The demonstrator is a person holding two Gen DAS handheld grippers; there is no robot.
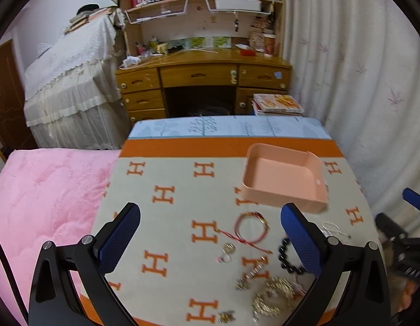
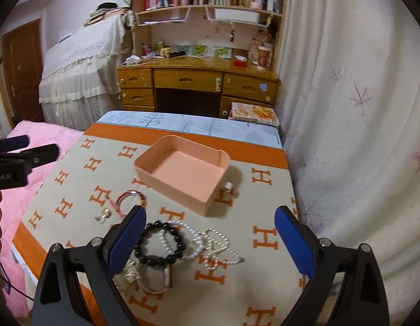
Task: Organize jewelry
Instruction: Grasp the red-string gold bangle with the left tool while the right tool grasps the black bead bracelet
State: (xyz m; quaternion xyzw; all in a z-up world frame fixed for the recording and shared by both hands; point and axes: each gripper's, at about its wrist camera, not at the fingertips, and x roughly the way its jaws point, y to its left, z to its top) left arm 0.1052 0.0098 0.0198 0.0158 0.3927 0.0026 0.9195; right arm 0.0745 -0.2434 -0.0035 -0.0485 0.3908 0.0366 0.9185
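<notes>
Blue-padded jaws of right gripper (image 2: 210, 240) spread wide, nothing held; black bead bracelet (image 2: 161, 244) just ahead-left, touching-close to left pad, lying flat as a ring so no real long axis. Silver bead chain (image 2: 210, 247) overlapping it, sprawled left-right between the jaws. Right gripper nearer to both, so likely the 1 to grab. Left gripper (image 1: 210, 240) also wide open, empty, w/ red string bangle (image 1: 250, 226) between its pads and gold chain pile (image 1: 272, 296) low-right. Pink tray (image 2: 166, 180) beyond the jewelry, empty, open side up, approx. straight ahead. Small silver ring (image 2: 228, 186) beside tray's near-right corner. All on H-pattern orange/beige cloth (image 2: 264, 206) over a bed; pink blanket (image 1: 47, 203) to left; wooden desk (image 2: 193, 77), bookshelf and curtain behind.
</notes>
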